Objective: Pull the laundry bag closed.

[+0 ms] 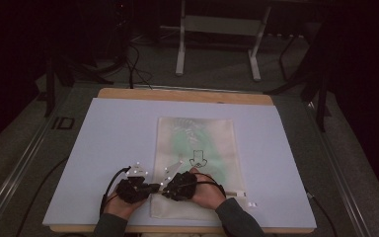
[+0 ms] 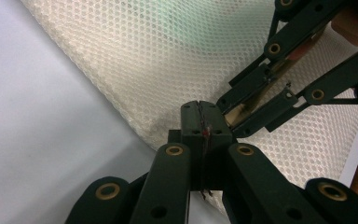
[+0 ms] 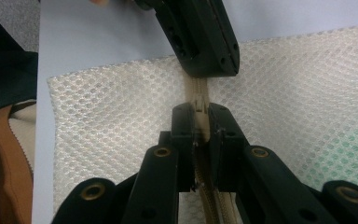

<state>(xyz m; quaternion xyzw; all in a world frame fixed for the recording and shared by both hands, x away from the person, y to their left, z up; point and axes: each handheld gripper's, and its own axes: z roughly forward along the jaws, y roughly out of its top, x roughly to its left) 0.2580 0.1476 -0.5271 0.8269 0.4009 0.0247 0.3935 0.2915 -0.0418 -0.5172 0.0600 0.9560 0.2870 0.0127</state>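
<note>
At 6 o'clock on the tabletop (image 1: pixel 103 133): both grippers, tip to tip over the near end of the mesh bag (image 1: pixel 197 143).
Mesh bag: cream netting, flat on the pale sheet, long axis from 6 to 12 o'clock; green contents showing faintly through toward 12 o'clock; black arrow print near the middle.
Zipper (image 3: pixel 199 95): tan tape along the bag's near end, seen in the right gripper view running up between both sets of fingers.
Left gripper (image 1: pixel 150 188): at 7 o'clock of the bag, held in the left hand (image 1: pixel 121 205); fingers (image 2: pixel 190 122) pressed together, a dark thread-like bit pinched between them at the bag's edge; what exactly is pinched, cannot tell.
Right gripper (image 1: pixel 167 190): at 6 o'clock of the bag, held in the right hand (image 1: pixel 208 193); fingers (image 3: pixel 184 122) clamped on the zipper, tan tape visible in the narrow gap.
Relation: fingertips of the two grippers just beside each other, nearly touching, both right down on the netting.
Cable (image 1: pixel 109 185): black loop from the left gripper toward 7 o'clock.
Tag (image 1: pixel 252 203): small white bit at 4 o'clock of the bag's near corner.
</note>
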